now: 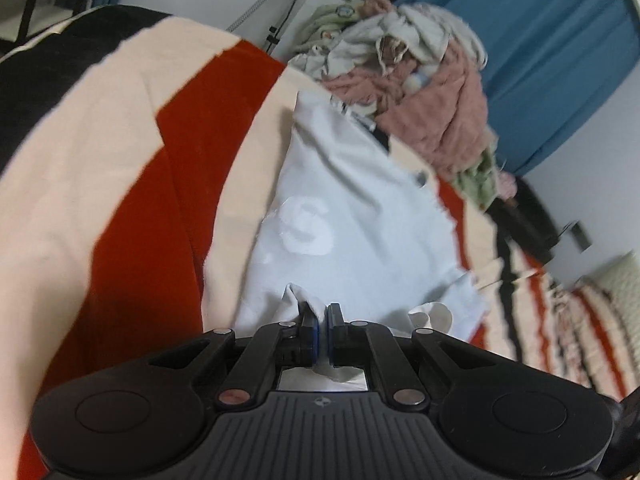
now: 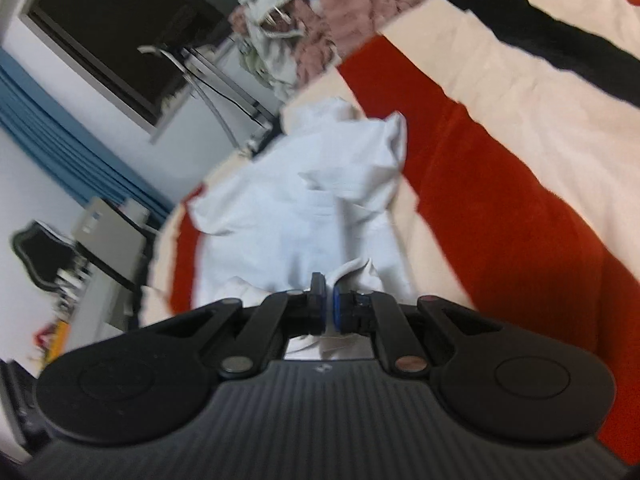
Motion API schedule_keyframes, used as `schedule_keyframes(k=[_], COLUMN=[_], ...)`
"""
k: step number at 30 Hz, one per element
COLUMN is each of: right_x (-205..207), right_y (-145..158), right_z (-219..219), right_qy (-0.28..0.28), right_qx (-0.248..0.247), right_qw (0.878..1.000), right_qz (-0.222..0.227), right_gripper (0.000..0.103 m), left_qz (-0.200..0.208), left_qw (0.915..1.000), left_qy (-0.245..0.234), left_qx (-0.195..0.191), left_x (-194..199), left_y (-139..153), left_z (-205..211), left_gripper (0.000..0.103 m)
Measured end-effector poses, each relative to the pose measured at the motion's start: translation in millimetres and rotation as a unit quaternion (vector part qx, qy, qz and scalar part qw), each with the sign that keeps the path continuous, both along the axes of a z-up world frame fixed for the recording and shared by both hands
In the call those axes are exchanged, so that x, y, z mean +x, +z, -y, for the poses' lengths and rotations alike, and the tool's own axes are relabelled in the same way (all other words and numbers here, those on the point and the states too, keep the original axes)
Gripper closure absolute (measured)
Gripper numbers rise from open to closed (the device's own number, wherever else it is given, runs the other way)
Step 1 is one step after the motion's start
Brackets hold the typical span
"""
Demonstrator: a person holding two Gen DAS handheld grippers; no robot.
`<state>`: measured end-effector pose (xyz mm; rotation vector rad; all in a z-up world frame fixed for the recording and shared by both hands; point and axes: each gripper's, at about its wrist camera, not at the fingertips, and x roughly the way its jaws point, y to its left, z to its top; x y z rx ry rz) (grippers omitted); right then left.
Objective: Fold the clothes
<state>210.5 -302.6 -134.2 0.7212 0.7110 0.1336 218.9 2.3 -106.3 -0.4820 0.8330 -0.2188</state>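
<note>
White garment (image 1: 352, 200) lies spread on the striped blanket (image 1: 120, 160) of the bed, white "S" print (image 1: 306, 226) facing up in the left wrist view. Its far end sits just beside the pile of clothes (image 1: 420, 76) at the bed's far edge; one side runs close along the bed's side edge, past which are blue curtain (image 2: 72, 148) and wall. Left hand-held gripper (image 1: 322, 320): jaws narrow, pinching a bunched fold of the garment's near hem. Right hand-held gripper (image 2: 326, 300): jaws also nearly closed, white fabric clamped between the blue pads. Garment (image 2: 320, 200) is wrinkled, with a folded flap raised near its far end in the right wrist view. Open room: wide bare stretch of red, cream and black stripes on the garment's other side, toward mid-bed. Both views are motion-blurred.
</note>
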Motion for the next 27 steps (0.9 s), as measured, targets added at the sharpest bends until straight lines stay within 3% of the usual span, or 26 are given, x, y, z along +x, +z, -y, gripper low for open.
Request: schedule_keyframes(k=[3, 7, 8, 9, 10, 11, 12, 13, 16, 17, 18, 23, 27], right_x=[3, -3, -7, -11, -15, -21, -28, -38, -68, -79, -89, -140, -178], right_y=[-11, 2, 8, 14, 20, 28, 35, 42, 64, 71, 78, 114, 128], right_z=[-2, -7, -8, -10, -11, -13, -15, -16, -22, -24, -25, -34, -39], right_qy=[0.009, 0.019, 0.022, 0.025, 0.028, 0.029, 0.029, 0.029, 0.029, 0.029, 0.029, 0.028, 0.024], right_qx=[-0.017, -0.038, -0.046, -0.053, -0.06, -0.069, -0.078, -0.089, -0.121, -0.132, -0.143, -0.195, -0.226], right_qw=[1.0, 0.999, 0.999, 0.998, 0.998, 0.997, 0.996, 0.995, 0.989, 0.986, 0.984, 0.966, 0.953], right_qz=[-0.003, 0.001, 0.004, 0.007, 0.01, 0.021, 0.034, 0.046, 0.083, 0.095, 0.107, 0.168, 0.202], right_gripper=[0.095, 0.092, 0.089, 0.084, 0.067, 0.043, 0.033, 0.025, 0.025, 0.025, 0.025, 0.02, 0.02], left_qz=[0.002, 0.019, 0.025, 0.034, 0.044, 0.055, 0.066, 0.077, 0.11, 0.122, 0.134, 0.197, 0.238], left_qw=[0.9998, 0.9985, 0.9979, 0.9969, 0.9957, 0.9943, 0.9928, 0.991, 0.9848, 0.9826, 0.9802, 0.9648, 0.9534], left_qy=[-0.011, -0.025, -0.029, -0.032, -0.035, -0.038, -0.04, -0.043, -0.049, -0.049, -0.048, -0.049, -0.033], left_qx=[0.019, 0.044, 0.053, 0.064, 0.074, 0.083, 0.092, 0.101, 0.125, 0.131, 0.137, 0.168, 0.182], left_x=[8, -1, -5, -11, -19, -29, -38, -47, -77, -88, -100, -161, -210], left_y=[-12, -3, 2, 9, 18, 27, 36, 45, 74, 82, 91, 127, 141], left_z=[5, 9, 10, 12, 13, 15, 17, 18, 23, 25, 27, 34, 38], left_gripper=[0.097, 0.097, 0.094, 0.085, 0.078, 0.064, 0.052, 0.049, 0.035, 0.022, 0.017, 0.003, 0.0])
